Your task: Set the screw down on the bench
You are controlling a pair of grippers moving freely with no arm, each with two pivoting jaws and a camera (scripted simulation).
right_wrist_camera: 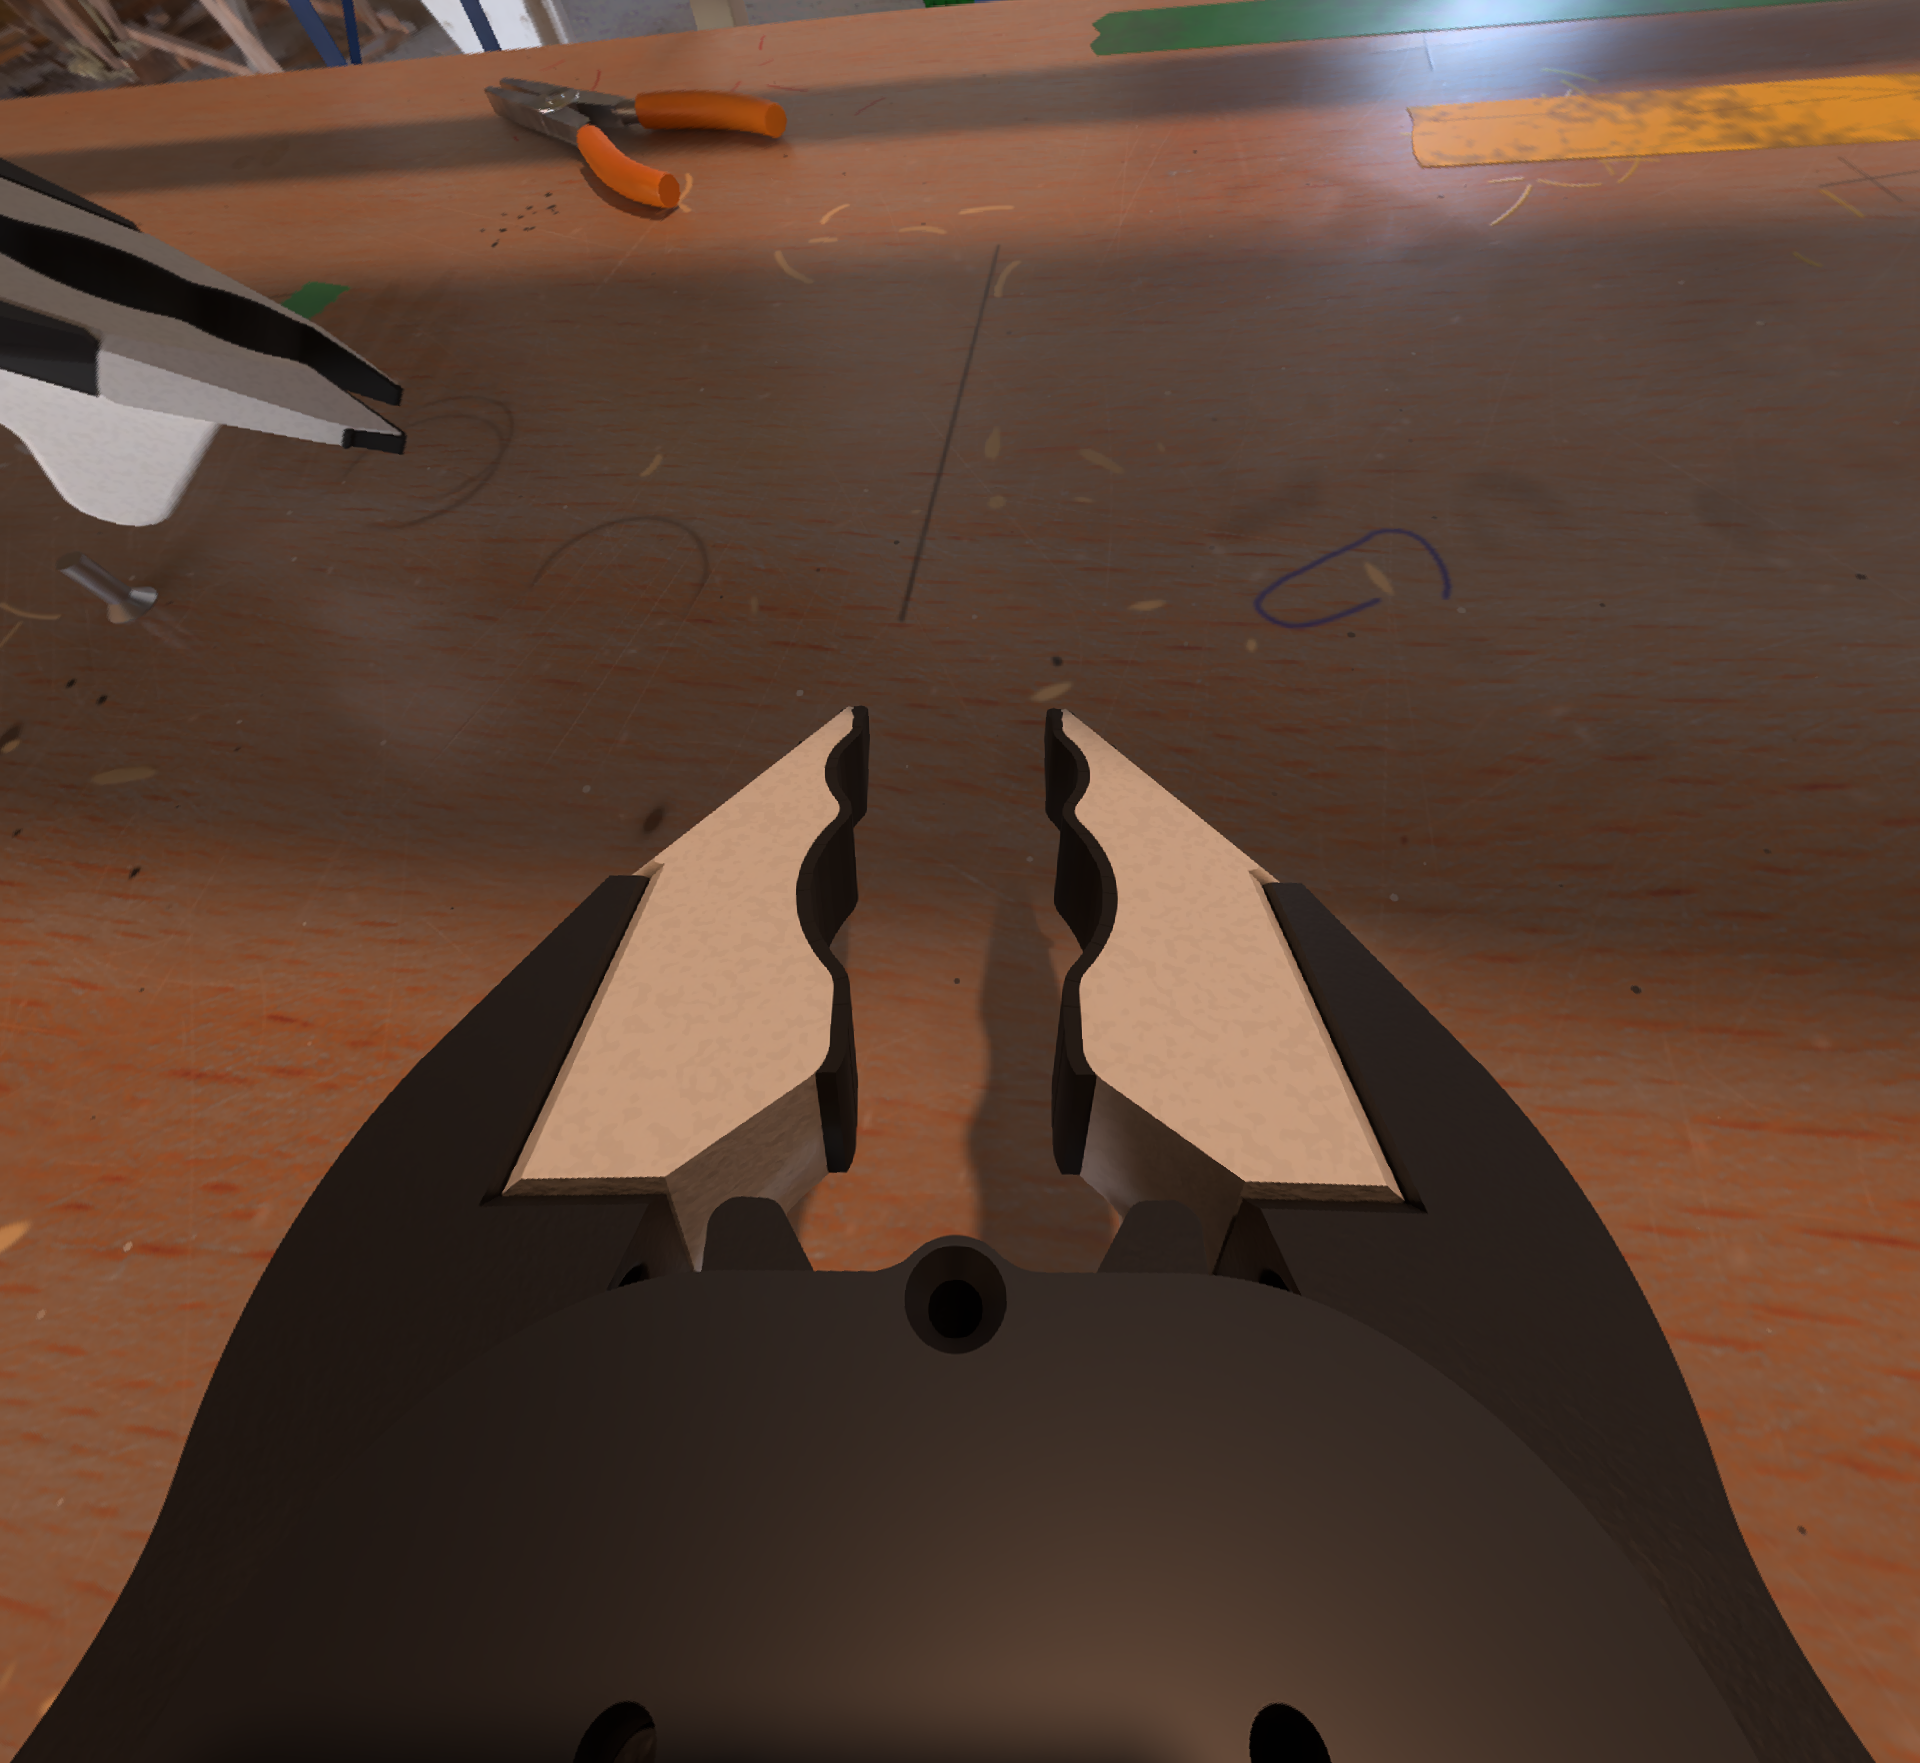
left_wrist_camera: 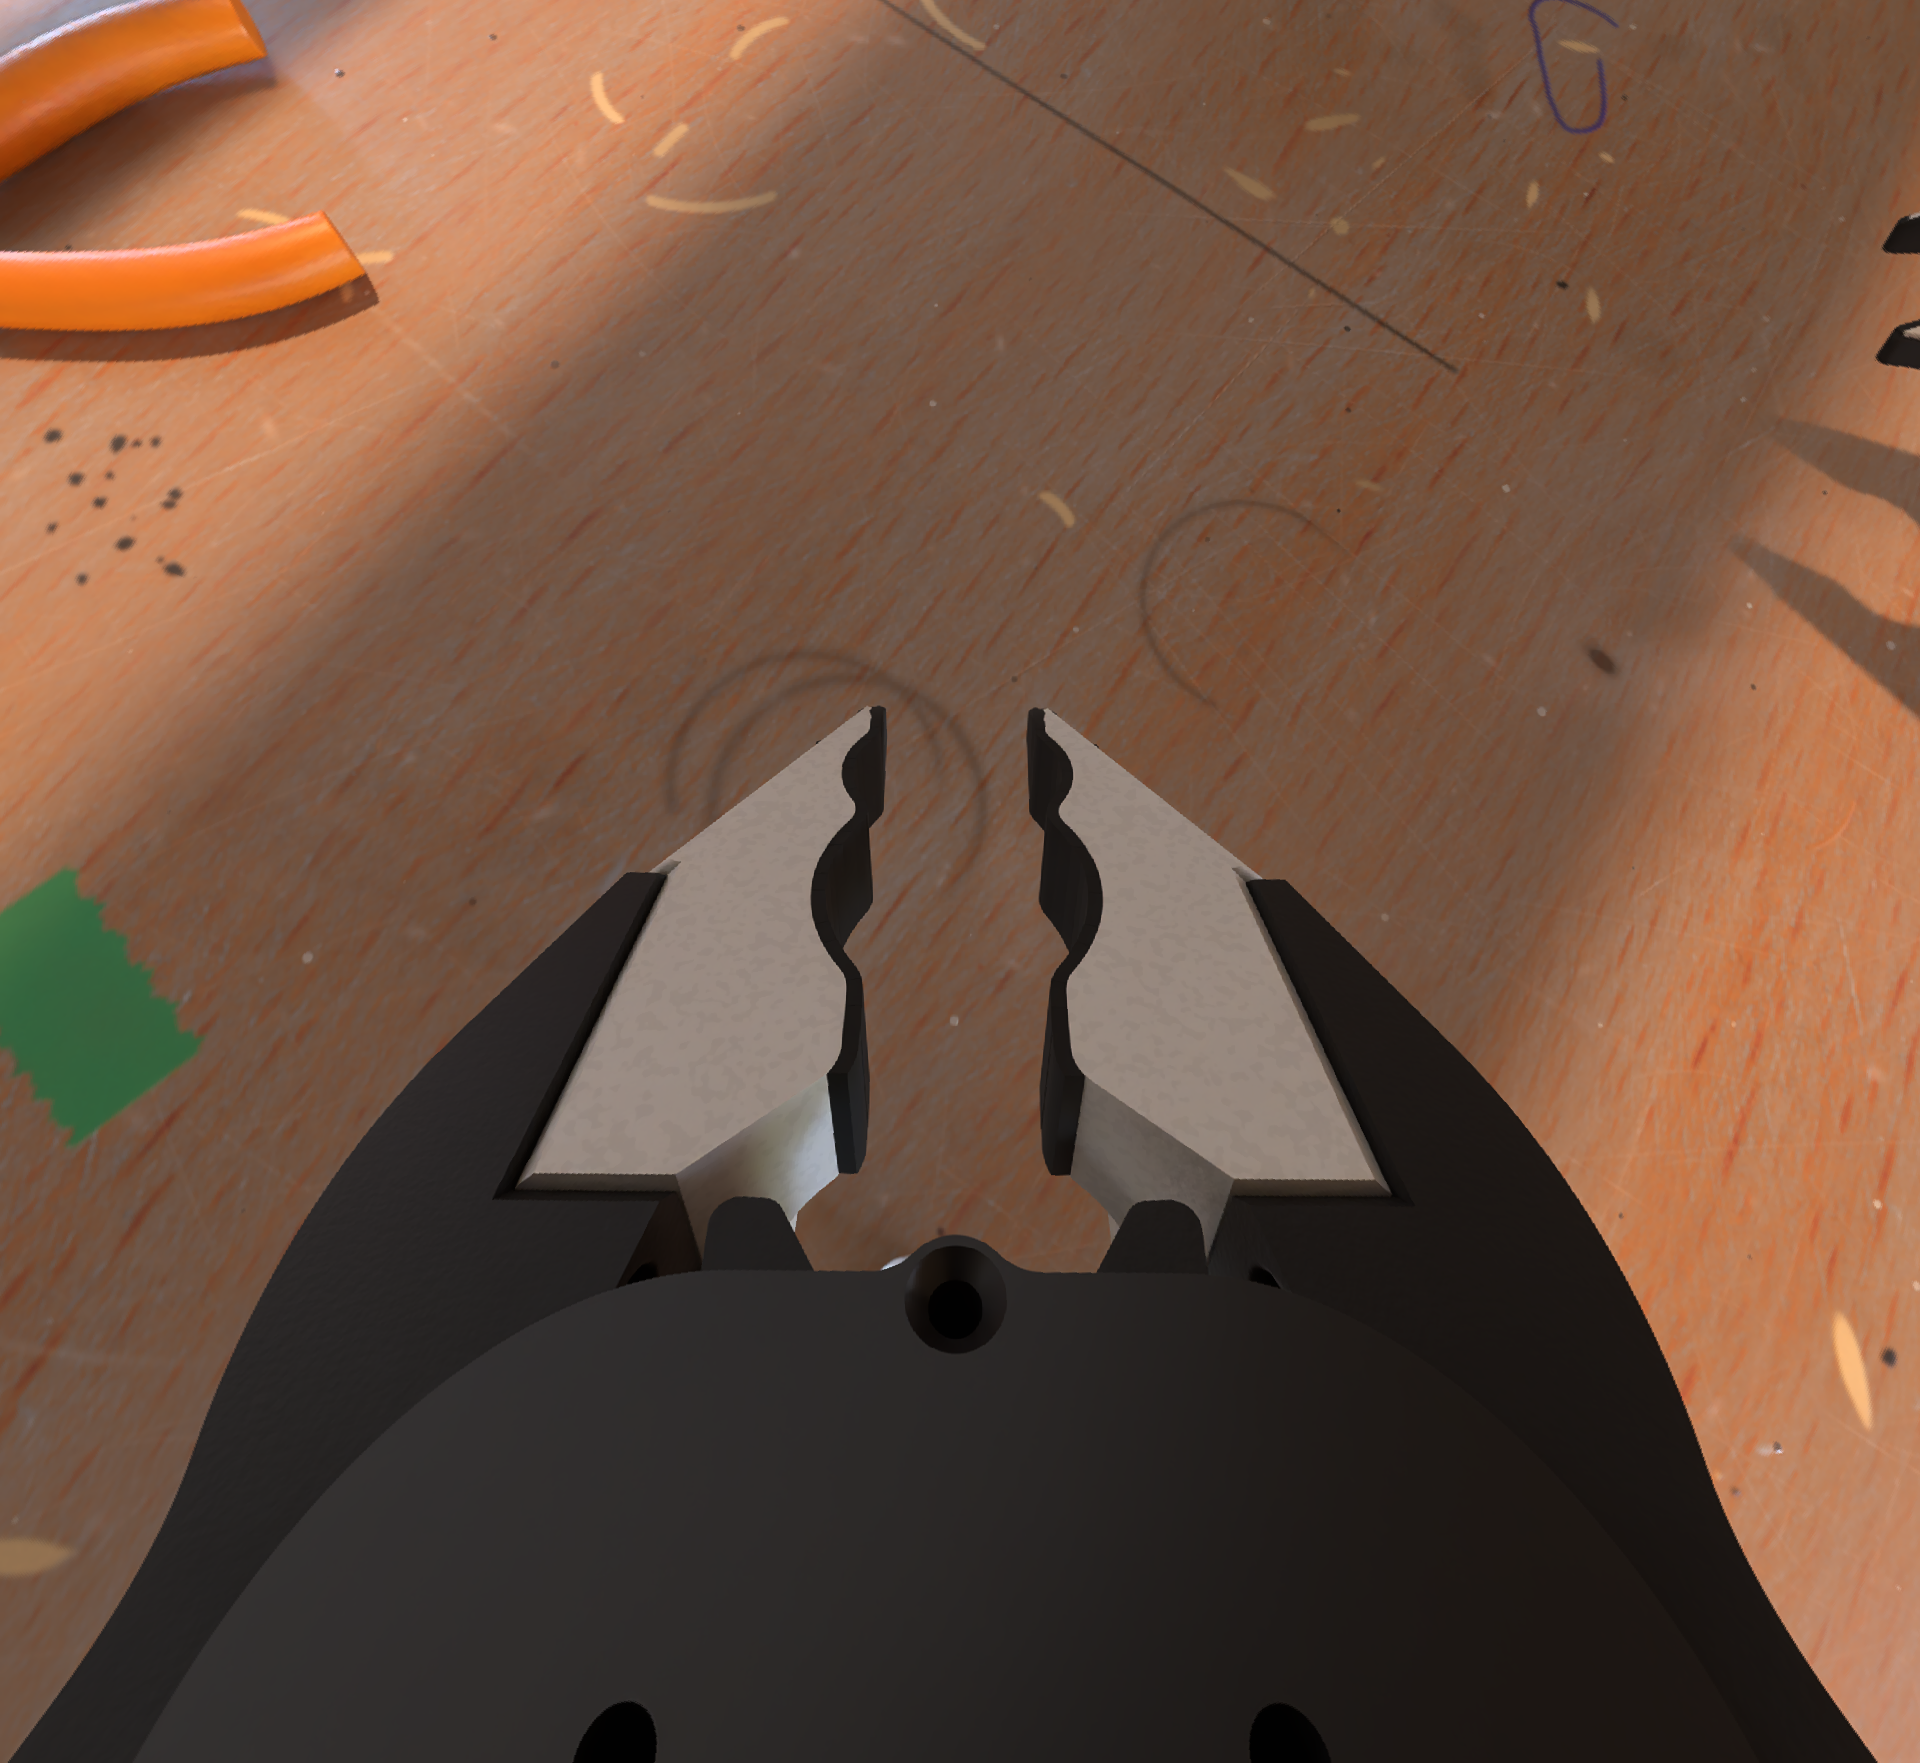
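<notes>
While screw [right_wrist_camera: 114, 593] lies on bench [right_wrist_camera: 1351, 882], hidden from left wrist view, both grippers' fingers gape empty: left gripper [left_wrist_camera: 956, 726], right gripper [right_wrist_camera: 956, 726].

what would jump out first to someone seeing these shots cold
The orange-handled pliers lying far back on the wooden bench catch the eye first. Next, the right gripper hangs open and empty in the foreground, while a small metal screw lies on the bench below the left gripper.
</notes>
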